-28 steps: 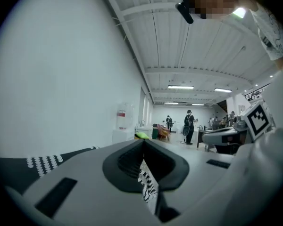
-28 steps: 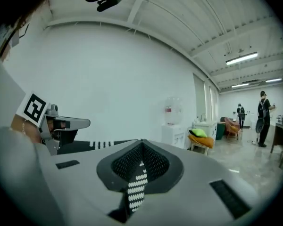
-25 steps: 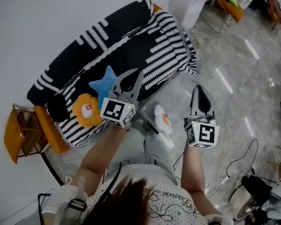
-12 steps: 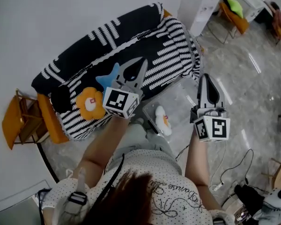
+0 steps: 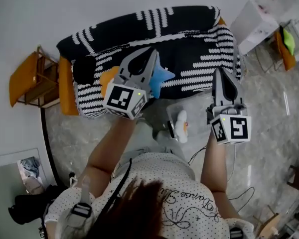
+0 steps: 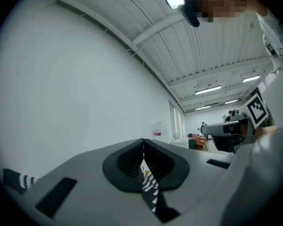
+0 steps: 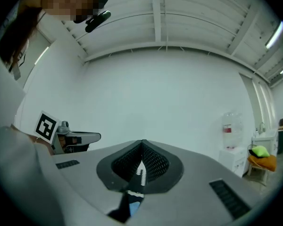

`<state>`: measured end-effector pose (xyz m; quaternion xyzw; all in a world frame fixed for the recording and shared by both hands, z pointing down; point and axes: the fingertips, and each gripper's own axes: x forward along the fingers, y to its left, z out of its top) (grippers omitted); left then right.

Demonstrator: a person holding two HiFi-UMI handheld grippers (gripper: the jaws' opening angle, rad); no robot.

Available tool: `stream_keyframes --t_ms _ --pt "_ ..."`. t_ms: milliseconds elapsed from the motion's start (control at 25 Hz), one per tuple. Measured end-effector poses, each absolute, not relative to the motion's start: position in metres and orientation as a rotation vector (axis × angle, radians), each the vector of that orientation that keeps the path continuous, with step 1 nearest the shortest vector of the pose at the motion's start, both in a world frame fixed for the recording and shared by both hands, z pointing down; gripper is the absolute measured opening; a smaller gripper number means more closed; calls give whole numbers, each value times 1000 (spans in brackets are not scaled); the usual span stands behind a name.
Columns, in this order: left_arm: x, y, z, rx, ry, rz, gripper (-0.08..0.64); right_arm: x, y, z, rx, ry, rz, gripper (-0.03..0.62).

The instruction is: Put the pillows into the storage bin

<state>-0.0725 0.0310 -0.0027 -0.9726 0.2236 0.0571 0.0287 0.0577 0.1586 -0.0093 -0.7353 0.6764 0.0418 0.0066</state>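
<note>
Head view: high over the person's hair (image 5: 134,210), facing steeply down; striped sofa (image 5: 189,63) and floor (image 5: 269,103) lie farther below.

Left gripper view: rides the left gripper (image 6: 143,141), aimed roughly level along its own jaws, which fill the near foreground; white wall (image 6: 75,79) and ceiling (image 6: 217,55) beyond.

Right gripper view: same mount on the right gripper (image 7: 142,144), same wall.

Each gripper view catches the other gripper at its inner edge. All three views share sofa stripes.

The right gripper (image 7: 142,144) holds its jaws pressed together, tips meeting (through the gap beneath them show a sliver of striped fabric (image 7: 141,172) and a blue patch (image 7: 134,206)). The left gripper (image 7: 78,137) hangs at its left. A water dispenser (image 7: 232,149) and an orange chair (image 7: 264,163) stand along the white wall (image 7: 170,98) at right.
</note>
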Motion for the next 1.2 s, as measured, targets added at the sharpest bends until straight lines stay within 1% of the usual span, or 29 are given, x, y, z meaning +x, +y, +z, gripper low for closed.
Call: stream_keyframes --t_ms 360,680,960,1200 --pt "-228 -33 0 -2870 1069 136 5 -58 56 -12 -2022 2368 111 11" --pt "-339 -79 8 -2844 1169 128 5 -160 0 -12 -1943 2422 87 11" --pt "-404 -111 20 -2856 1180 111 5 -220 -38 -8 -1926 2410 59 11" --pt "-433 -137 41 -2889 1211 105 5 -245 -64 1 -1922 2422 19 11"
